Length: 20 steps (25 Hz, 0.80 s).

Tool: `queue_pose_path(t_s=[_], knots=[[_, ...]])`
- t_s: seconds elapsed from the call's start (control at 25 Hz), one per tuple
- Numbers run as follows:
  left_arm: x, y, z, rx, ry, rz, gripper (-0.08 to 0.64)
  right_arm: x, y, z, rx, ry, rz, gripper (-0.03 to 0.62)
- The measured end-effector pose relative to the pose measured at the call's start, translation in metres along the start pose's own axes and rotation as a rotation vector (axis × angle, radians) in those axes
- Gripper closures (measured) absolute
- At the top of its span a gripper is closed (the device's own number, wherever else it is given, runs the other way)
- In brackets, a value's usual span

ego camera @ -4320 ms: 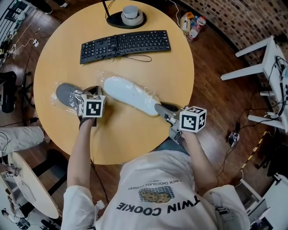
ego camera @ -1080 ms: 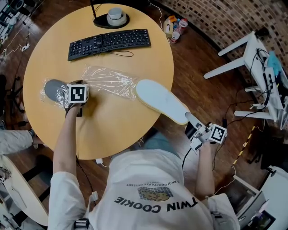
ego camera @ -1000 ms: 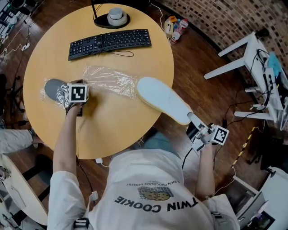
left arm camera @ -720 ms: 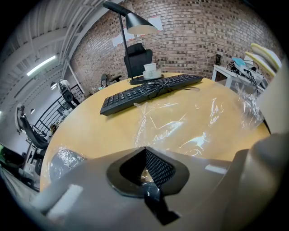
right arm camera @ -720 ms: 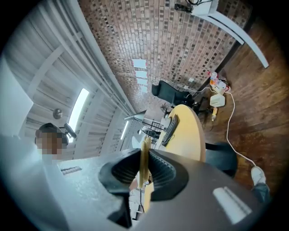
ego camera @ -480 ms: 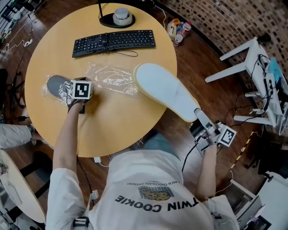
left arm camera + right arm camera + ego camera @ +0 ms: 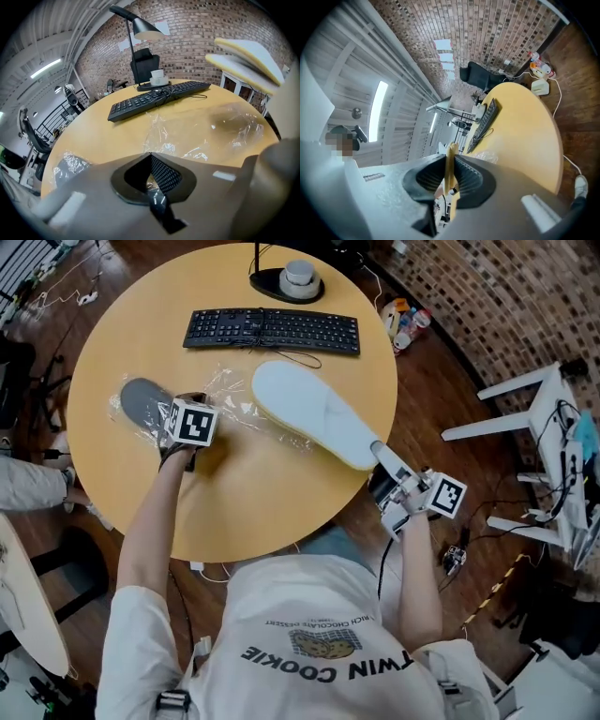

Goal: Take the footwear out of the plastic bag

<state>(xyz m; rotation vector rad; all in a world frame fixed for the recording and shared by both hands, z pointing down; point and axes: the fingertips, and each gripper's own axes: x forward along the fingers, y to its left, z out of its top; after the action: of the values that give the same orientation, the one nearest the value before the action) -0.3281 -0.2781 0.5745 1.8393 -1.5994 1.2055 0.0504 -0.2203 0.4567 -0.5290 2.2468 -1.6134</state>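
A white slipper [image 7: 314, 413] with a cream edge hangs in the air over the round table's right half, clear of the bag. My right gripper [image 7: 380, 454] is shut on its heel edge, a cream strip between the jaws in the right gripper view [image 7: 450, 161]. The empty clear plastic bag [image 7: 234, 395] lies flat on the table. My left gripper [image 7: 190, 401] is shut on its crumpled film [image 7: 154, 185] and presses it to the tabletop. A grey slipper [image 7: 145, 404] in its own plastic lies just left of that gripper. From the left gripper view the white slipper [image 7: 248, 54] shows high at the upper right.
A black keyboard [image 7: 272, 329] with a looped cable lies at the table's far side, a lamp base [image 7: 286, 282] behind it. The round wooden table [image 7: 262, 502] ends just under the right gripper. White furniture legs [image 7: 525, 399] and cables stand on the floor to the right.
The right gripper has carried the white slipper from beyond the table's right edge back over the table, toward the keyboard. The left gripper still holds the bag down in the same spot.
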Motion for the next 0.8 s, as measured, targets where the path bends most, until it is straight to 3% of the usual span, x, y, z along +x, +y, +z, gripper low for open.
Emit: queue_pose_path(t_s=[0.24, 0.4, 0.6, 0.8], knots=[[-0.041, 0.028, 0.009, -0.179, -0.135, 0.023, 0.552, 0.044, 0.002, -0.039, 0.035, 0.134, 0.05, 0.537], [-0.083, 0.048, -0.002, -0.285, -0.228, 0.054, 0.554, 0.055, -0.004, -0.076, 0.07, 0.189, 0.039, 0.537], [-0.135, 0.051, -0.021, -0.325, -0.321, 0.068, 0.554, 0.063, -0.014, -0.117, 0.07, 0.231, -0.012, 0.537], [-0.176, 0.03, -0.031, -0.358, -0.402, 0.036, 0.552, 0.056, -0.028, -0.137, 0.061, 0.214, -0.09, 0.537]])
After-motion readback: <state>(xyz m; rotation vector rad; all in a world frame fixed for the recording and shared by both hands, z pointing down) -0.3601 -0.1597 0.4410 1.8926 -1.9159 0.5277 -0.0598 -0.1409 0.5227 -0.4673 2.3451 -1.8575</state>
